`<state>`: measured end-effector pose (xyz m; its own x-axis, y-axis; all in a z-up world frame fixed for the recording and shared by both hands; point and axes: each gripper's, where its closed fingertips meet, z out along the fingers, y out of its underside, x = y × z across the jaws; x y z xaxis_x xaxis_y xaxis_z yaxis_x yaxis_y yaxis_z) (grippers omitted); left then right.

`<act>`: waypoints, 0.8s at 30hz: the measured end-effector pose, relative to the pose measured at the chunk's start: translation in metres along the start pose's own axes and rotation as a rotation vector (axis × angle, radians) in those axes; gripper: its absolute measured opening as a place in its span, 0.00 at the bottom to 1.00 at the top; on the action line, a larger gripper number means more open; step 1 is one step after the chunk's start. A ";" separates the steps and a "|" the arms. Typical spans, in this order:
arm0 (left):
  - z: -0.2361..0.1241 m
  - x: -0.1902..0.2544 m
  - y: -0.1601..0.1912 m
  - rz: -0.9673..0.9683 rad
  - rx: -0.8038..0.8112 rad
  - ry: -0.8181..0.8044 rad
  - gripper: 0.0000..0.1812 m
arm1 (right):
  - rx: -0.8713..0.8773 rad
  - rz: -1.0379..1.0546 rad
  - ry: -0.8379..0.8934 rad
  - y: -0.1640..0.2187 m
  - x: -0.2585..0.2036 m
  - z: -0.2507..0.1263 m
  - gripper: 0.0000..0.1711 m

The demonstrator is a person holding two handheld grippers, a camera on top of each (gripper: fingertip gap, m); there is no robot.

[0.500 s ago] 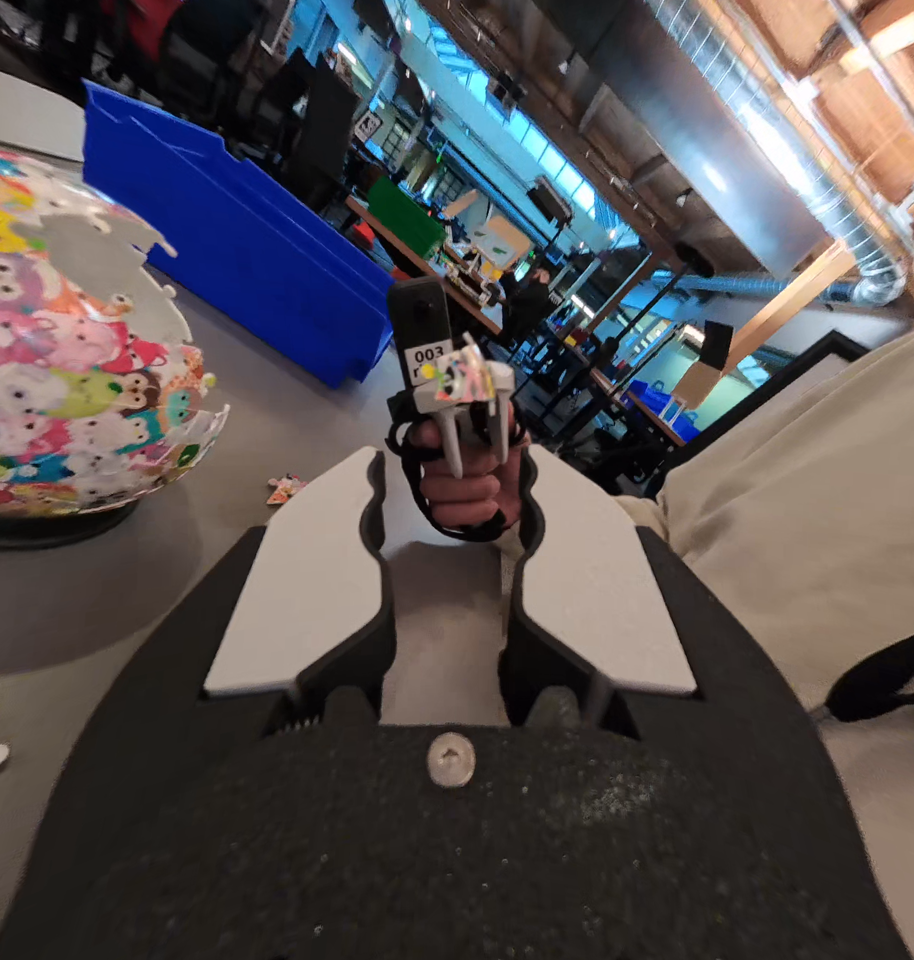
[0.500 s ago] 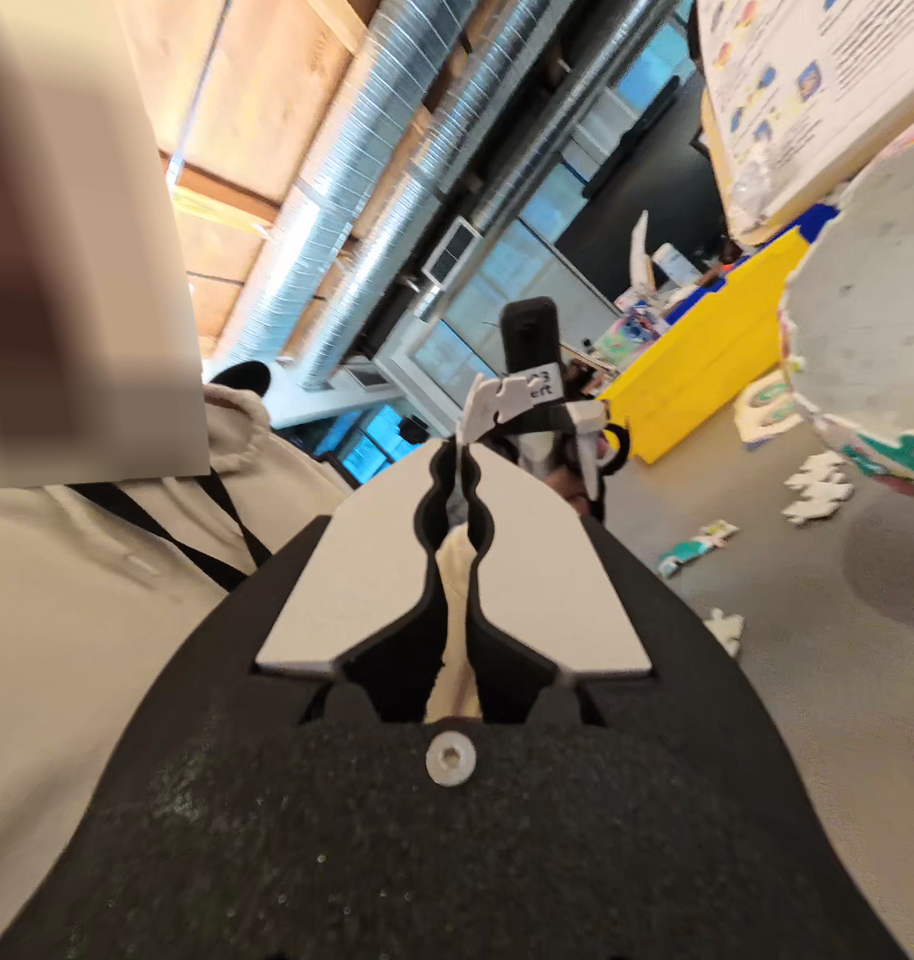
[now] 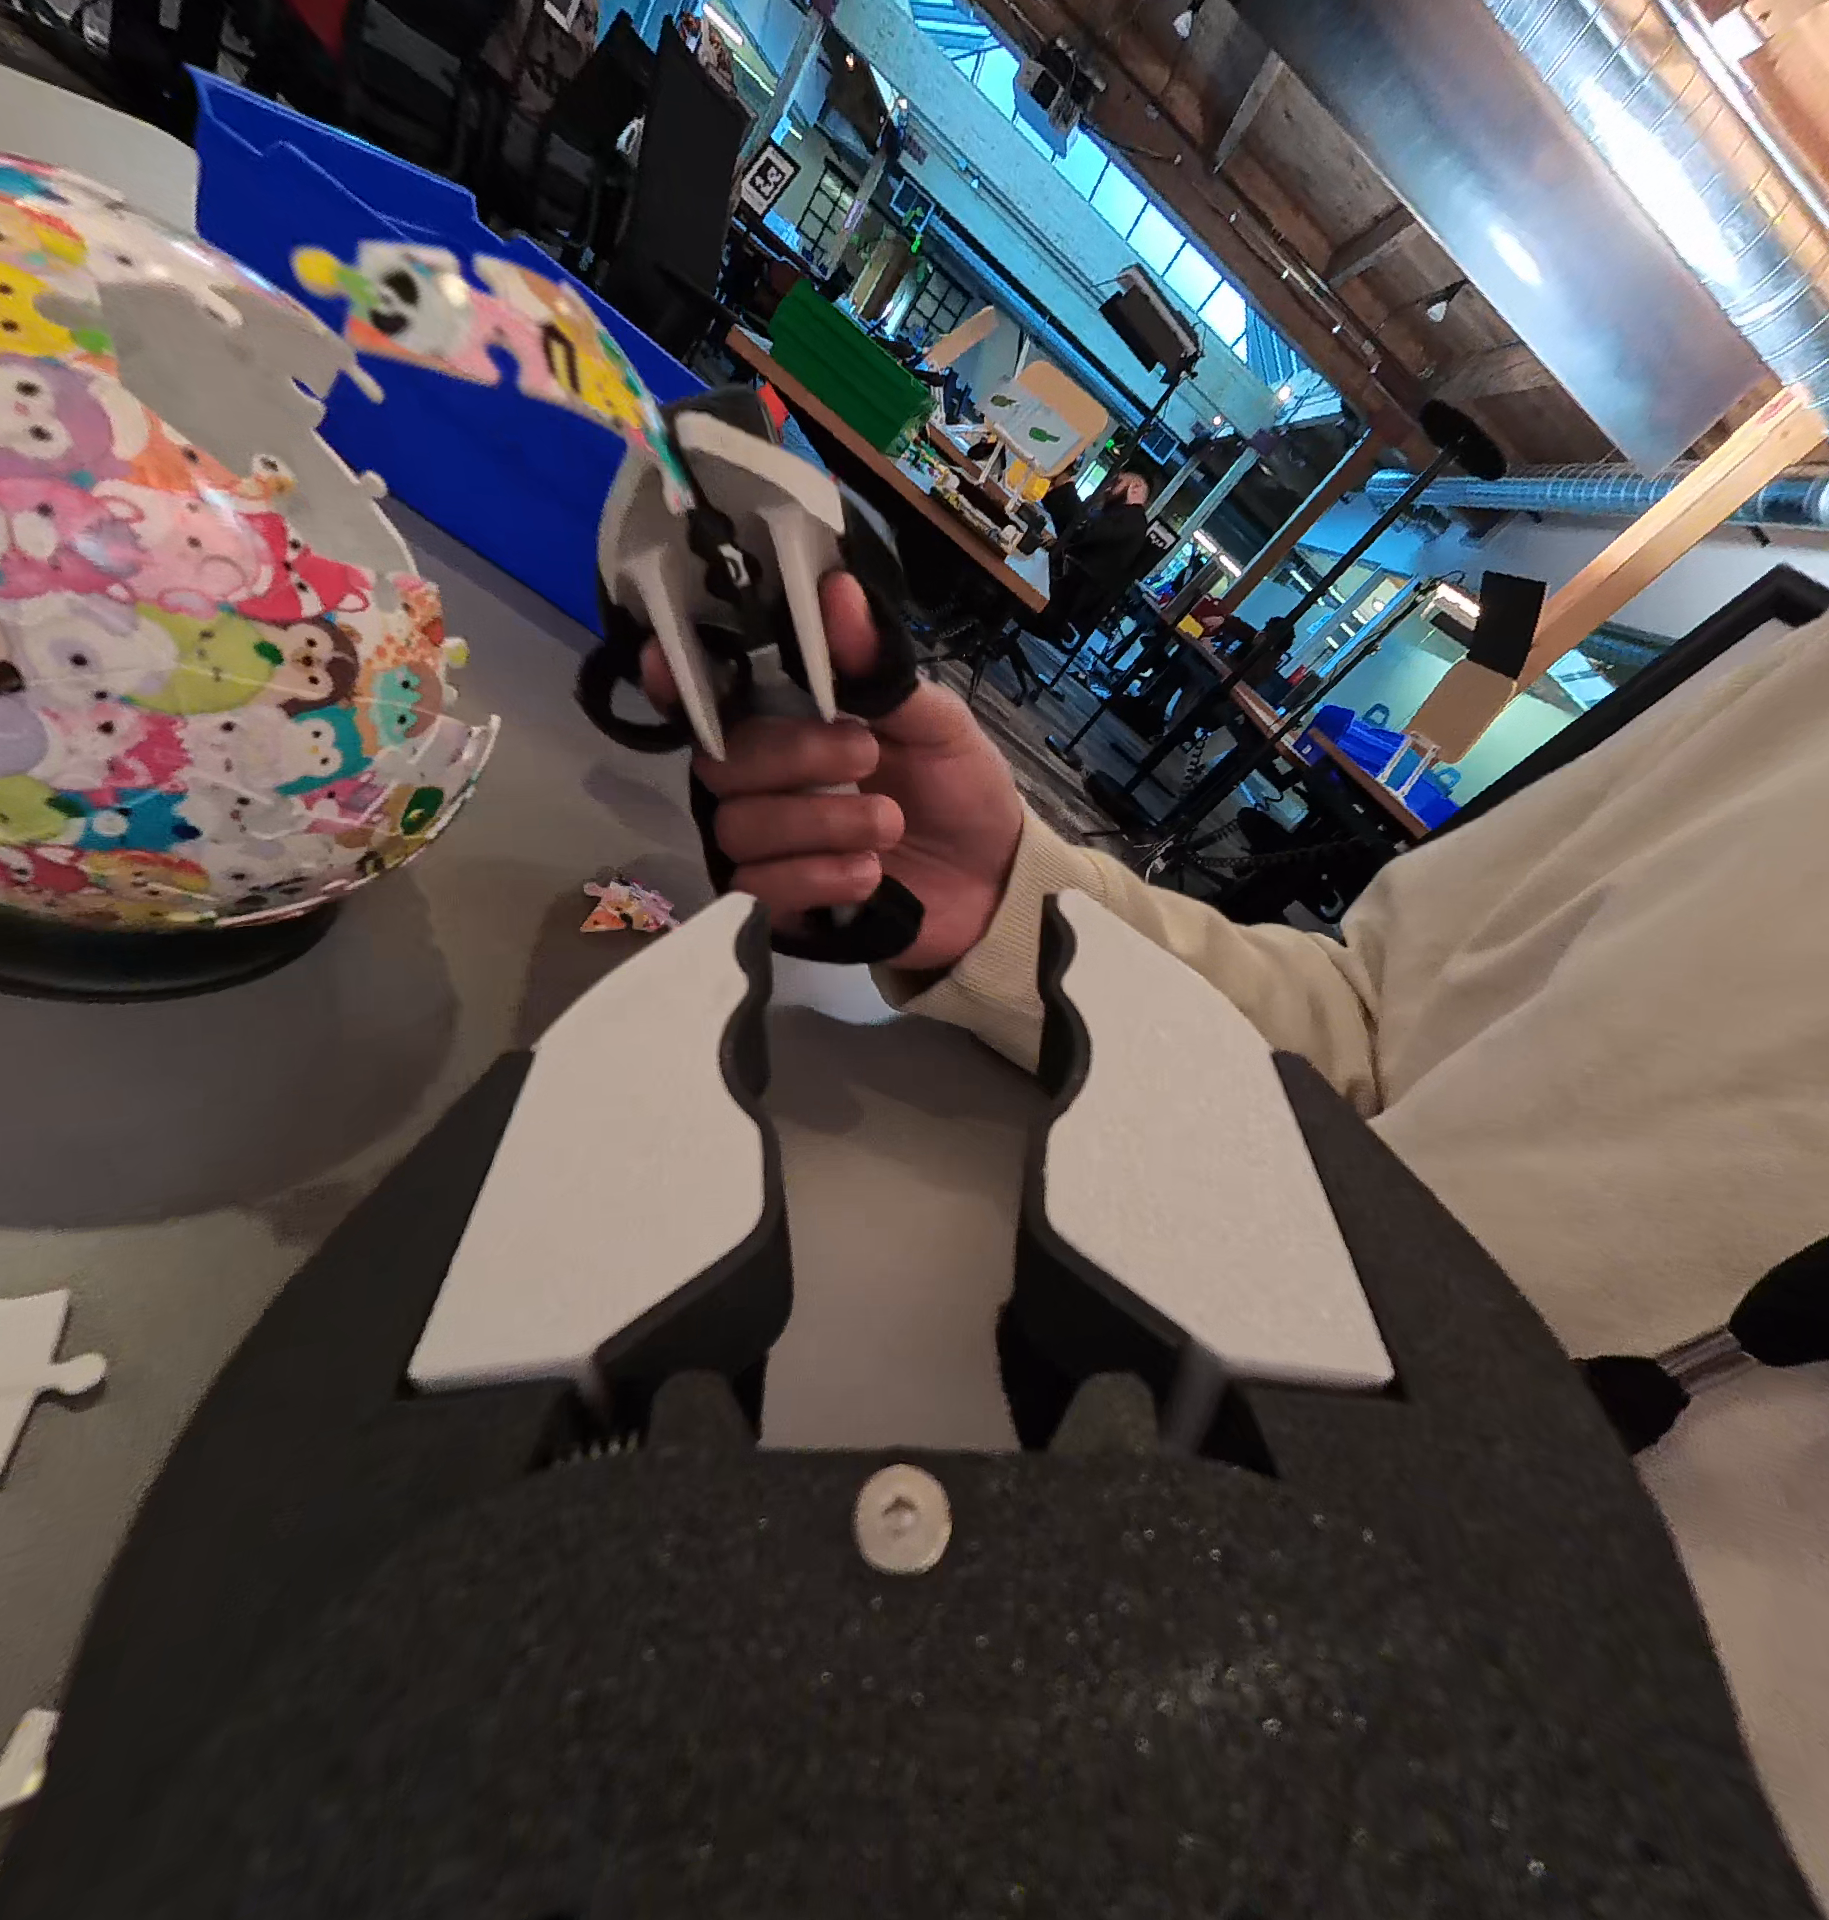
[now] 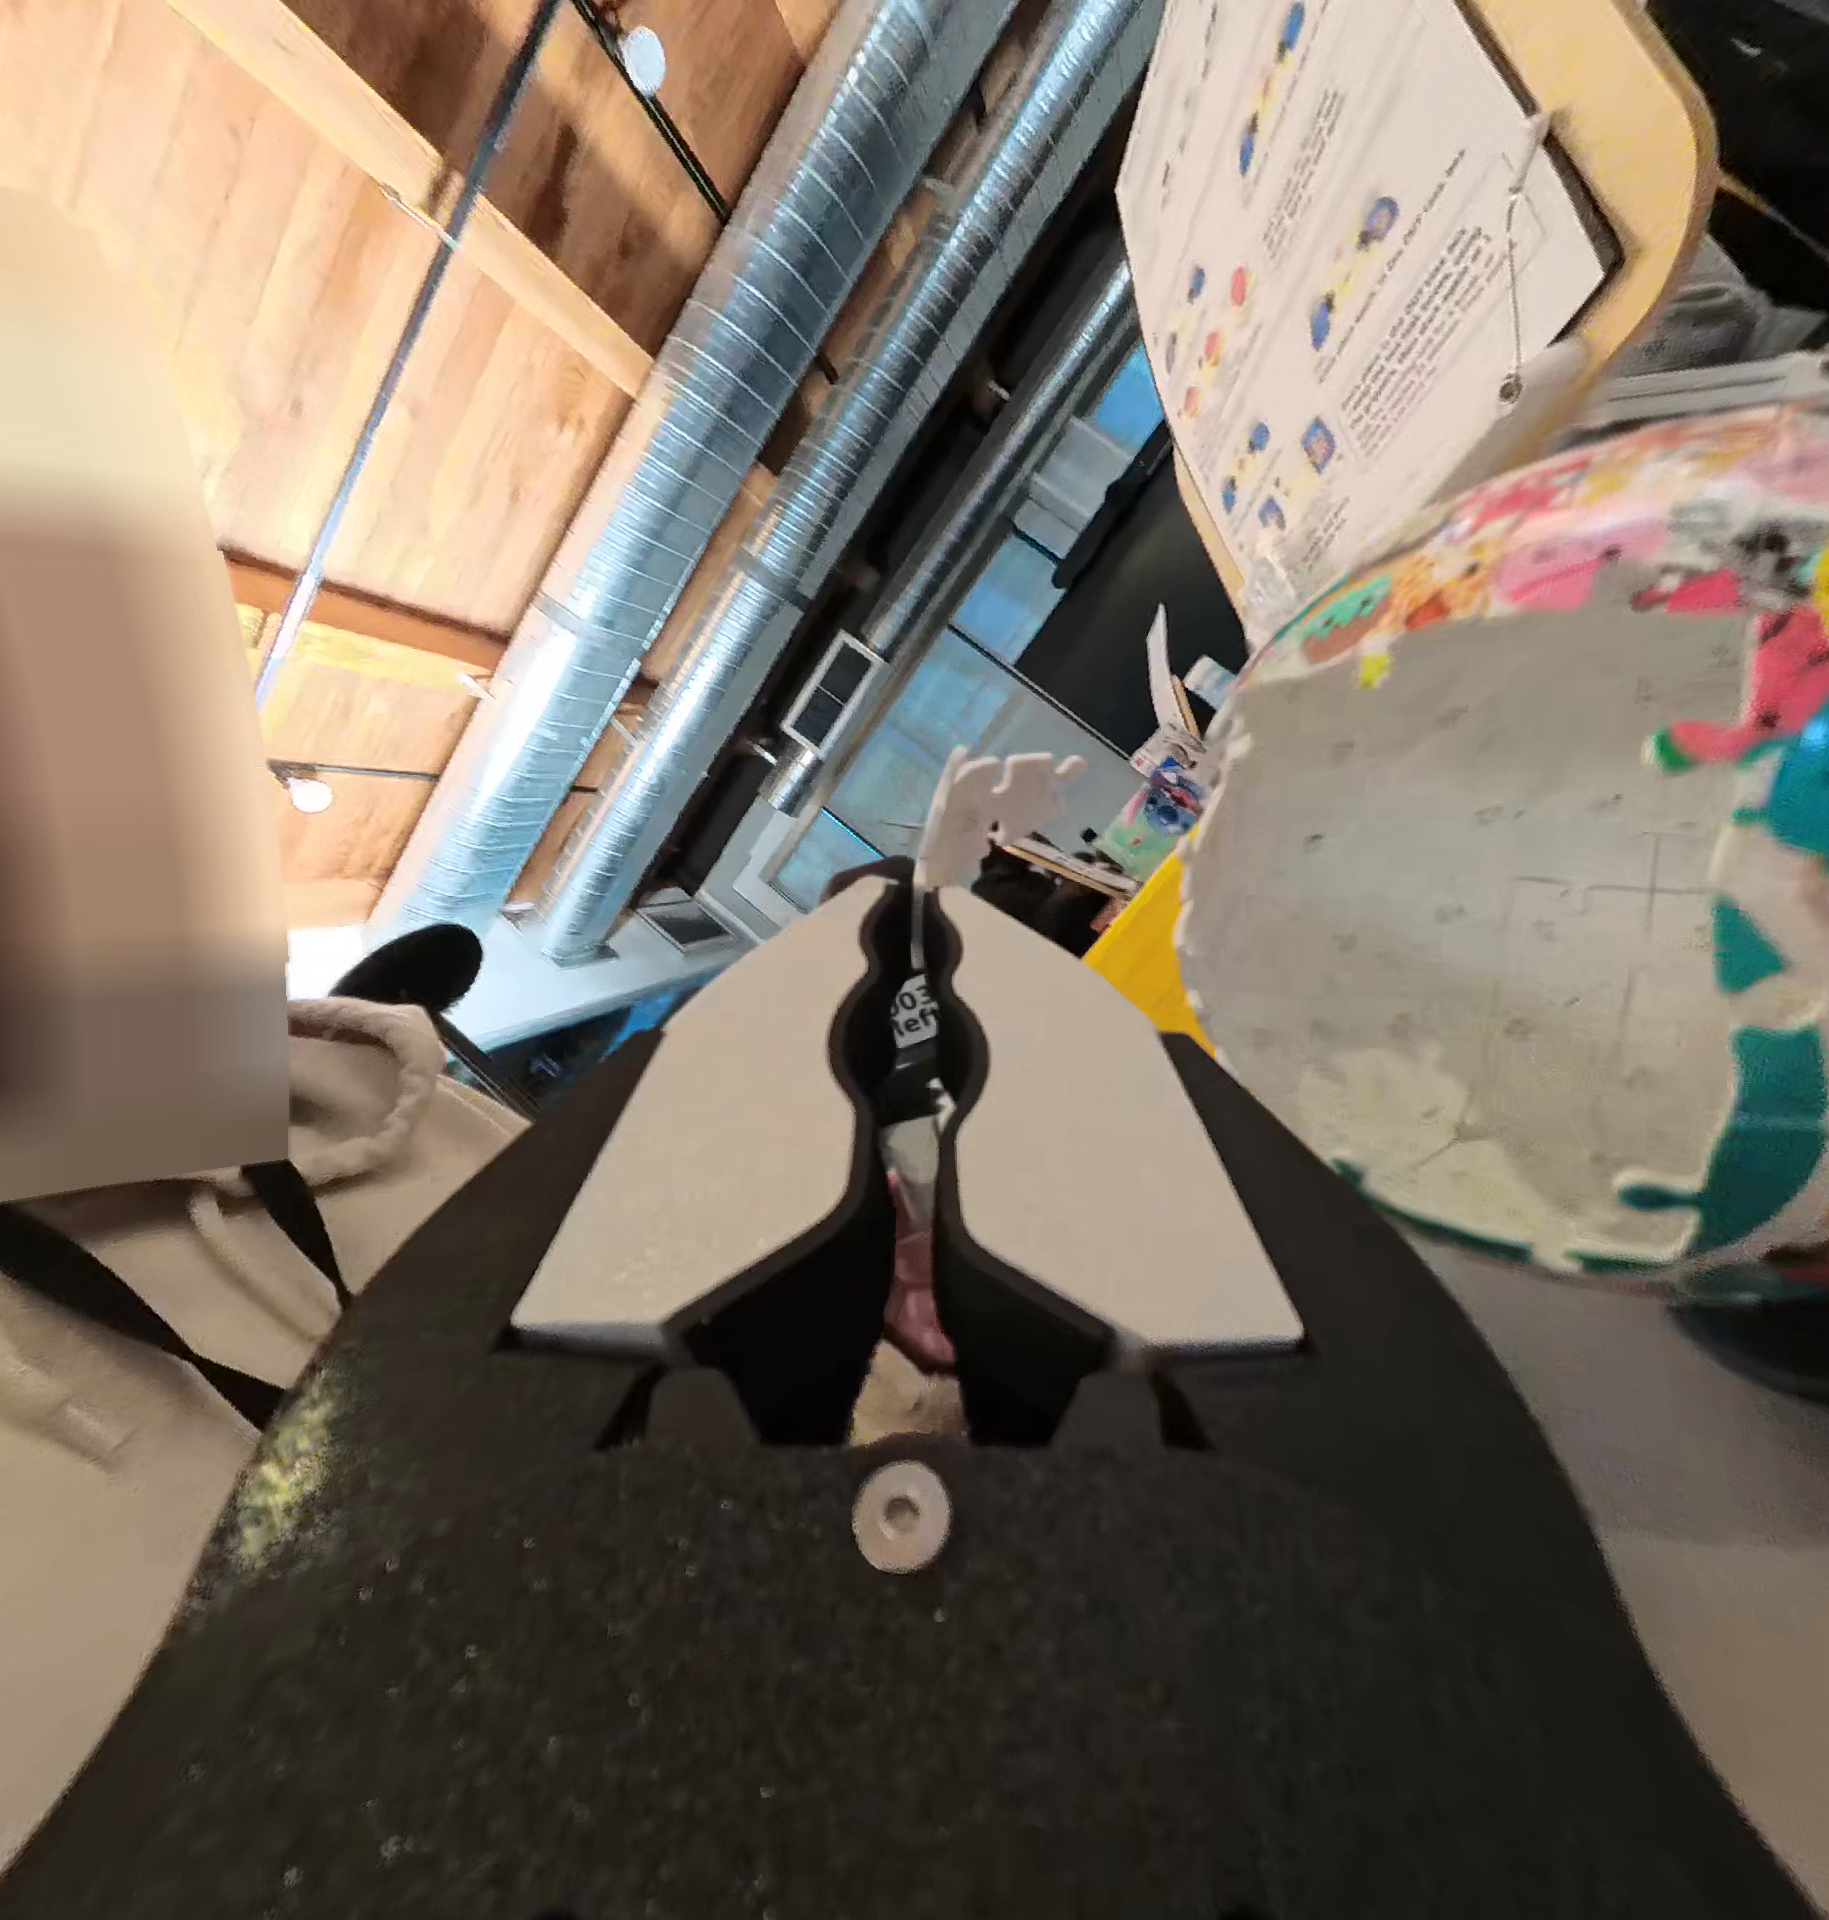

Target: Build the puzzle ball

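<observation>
Tongs nearest: left gripper [image 3: 899, 997] gapes empty over the grey table [image 3: 214, 1101]; right gripper [image 4: 925, 894] pinches a curved, colourful-faced puzzle piece [image 4: 993, 800] — beyond, the half-built, cartoon-printed puzzle ball [image 3: 151, 582] sits on a dark stand.

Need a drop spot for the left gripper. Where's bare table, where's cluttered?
Free: the grey tabletop just beyond the open left gripper, between the colourful puzzle ball on its dark base and the cream sleeve. Crowded: the near-left edge, with a white loose piece, and beside the base, where a pink-orange loose piece lies.
</observation>
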<state>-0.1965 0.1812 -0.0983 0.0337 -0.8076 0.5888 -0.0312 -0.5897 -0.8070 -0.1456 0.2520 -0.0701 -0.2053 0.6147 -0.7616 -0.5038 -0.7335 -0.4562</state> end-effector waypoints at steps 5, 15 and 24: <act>-0.006 -0.002 -0.002 -0.011 0.017 0.013 0.27 | -0.018 -0.038 0.057 -0.014 0.013 0.006 0.01; -0.011 -0.007 -0.006 -0.042 0.031 0.033 0.27 | -0.002 0.077 0.043 -0.006 0.033 0.004 0.01; -0.013 -0.011 -0.007 -0.052 0.034 0.035 0.27 | -0.009 0.159 0.002 -0.013 0.035 0.004 0.01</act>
<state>-0.2096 0.1936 -0.0988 -0.0006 -0.7761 0.6306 0.0039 -0.6306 -0.7761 -0.1499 0.2839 -0.0889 -0.2801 0.4900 -0.8255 -0.4573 -0.8242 -0.3340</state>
